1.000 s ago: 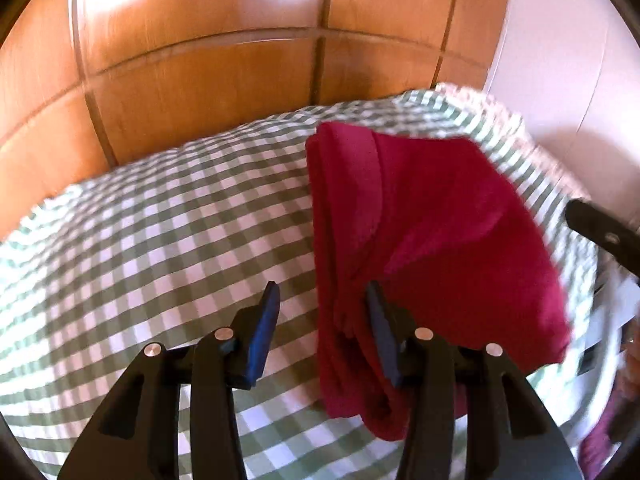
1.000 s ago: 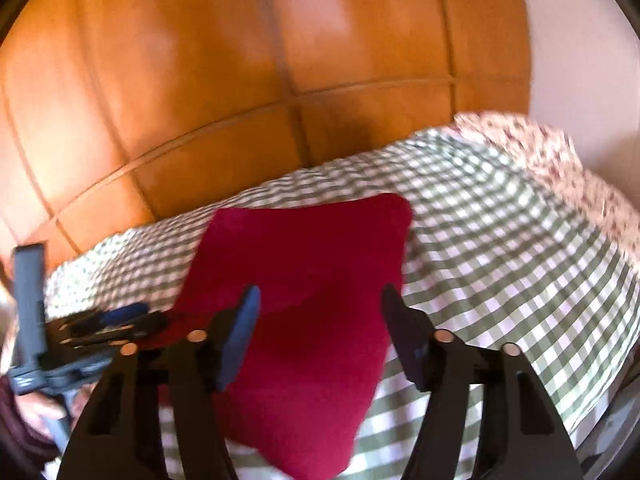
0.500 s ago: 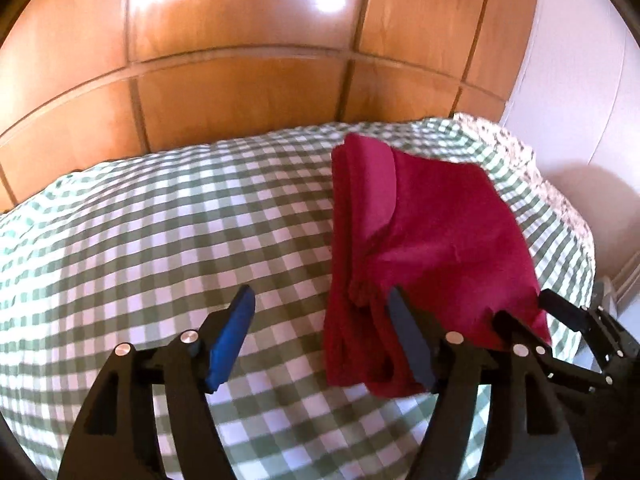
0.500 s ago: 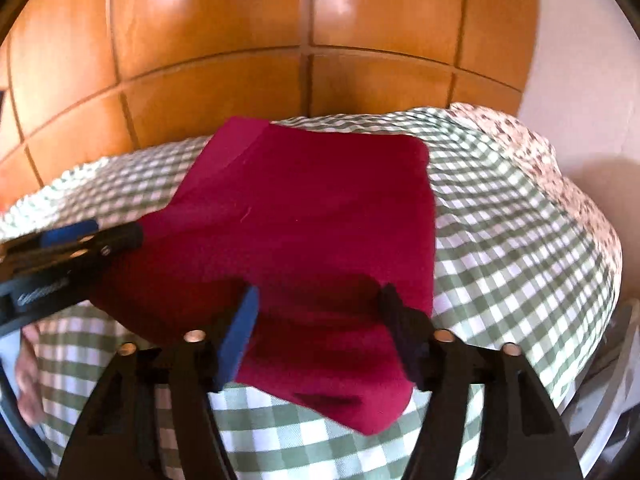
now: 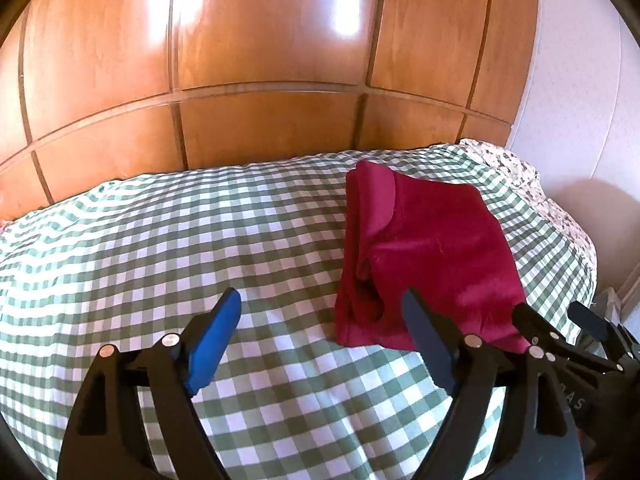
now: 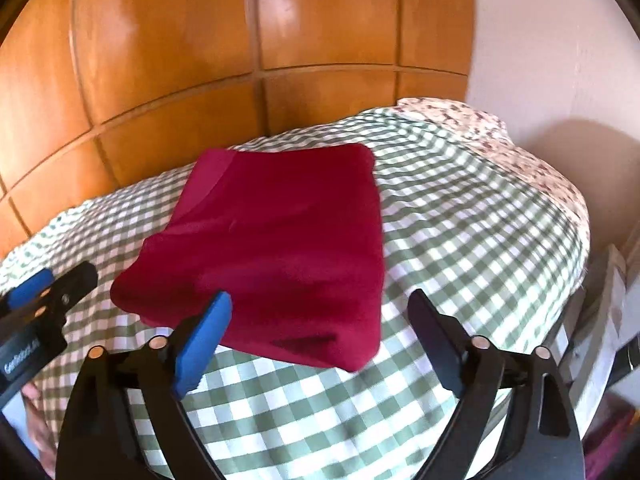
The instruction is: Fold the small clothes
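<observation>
Both hand-held grippers have backed off the plush, squarish crimson garment [image 6: 276, 240].

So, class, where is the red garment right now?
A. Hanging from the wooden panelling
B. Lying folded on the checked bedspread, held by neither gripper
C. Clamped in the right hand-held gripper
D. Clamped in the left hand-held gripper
B: the red garment lies folded on the checked bedspread, while the left hand-held gripper and the right hand-held gripper are both open and clear of it.

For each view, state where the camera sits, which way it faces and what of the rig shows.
Left wrist: rides the left hand-held gripper, open, facing the wooden wall; the right hand-held gripper sits at its right edge.
Right wrist: rides the right hand-held gripper, open, facing the same wall; the left one enters at left.
Shared: the folded red garment on the checked bedcover.
</observation>
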`<state>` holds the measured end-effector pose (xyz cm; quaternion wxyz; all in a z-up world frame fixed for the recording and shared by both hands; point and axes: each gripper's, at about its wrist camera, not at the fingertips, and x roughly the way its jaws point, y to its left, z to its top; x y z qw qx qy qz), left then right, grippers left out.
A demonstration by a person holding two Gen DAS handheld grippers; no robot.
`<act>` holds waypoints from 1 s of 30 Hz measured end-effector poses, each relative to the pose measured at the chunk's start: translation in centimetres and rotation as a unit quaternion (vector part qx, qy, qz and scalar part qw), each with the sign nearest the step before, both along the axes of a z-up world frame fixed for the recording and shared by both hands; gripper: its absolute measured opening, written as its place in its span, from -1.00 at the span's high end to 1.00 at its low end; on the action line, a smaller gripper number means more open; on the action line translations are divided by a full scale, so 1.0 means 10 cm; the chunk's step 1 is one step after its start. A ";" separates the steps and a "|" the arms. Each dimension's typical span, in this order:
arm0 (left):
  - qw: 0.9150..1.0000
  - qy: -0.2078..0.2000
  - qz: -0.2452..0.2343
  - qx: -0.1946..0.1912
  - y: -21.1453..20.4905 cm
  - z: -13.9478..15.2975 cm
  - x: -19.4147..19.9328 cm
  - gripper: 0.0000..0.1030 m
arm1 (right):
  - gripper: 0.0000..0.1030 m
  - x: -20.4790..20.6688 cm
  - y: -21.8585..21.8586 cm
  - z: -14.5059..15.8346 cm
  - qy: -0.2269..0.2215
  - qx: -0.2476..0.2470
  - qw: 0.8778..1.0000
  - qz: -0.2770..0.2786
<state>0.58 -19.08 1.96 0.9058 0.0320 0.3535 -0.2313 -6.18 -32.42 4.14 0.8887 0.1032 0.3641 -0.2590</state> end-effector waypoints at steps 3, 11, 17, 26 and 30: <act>1.000 -0.001 0.013 0.003 0.04 0.01 -0.04 -0.69 | -0.82 -0.04 0.04 0.02 0.001 -0.007 1.000 -0.012; 0.999 -0.024 0.044 -0.006 0.13 0.09 -0.17 -0.90 | -0.88 -0.13 0.09 0.15 -0.017 -0.030 0.999 -0.031; 0.998 -0.034 0.051 -0.007 0.14 0.14 -0.21 -0.94 | -0.90 -0.16 0.14 0.18 -0.021 -0.035 0.999 -0.030; 0.998 -0.035 0.057 0.002 0.11 0.14 -0.22 -0.95 | -0.90 -0.17 0.18 0.13 -0.020 -0.035 0.999 -0.027; 0.998 -0.038 0.056 0.009 0.09 0.13 -0.23 -0.95 | -0.90 -0.16 0.18 0.12 -0.016 -0.033 0.999 -0.023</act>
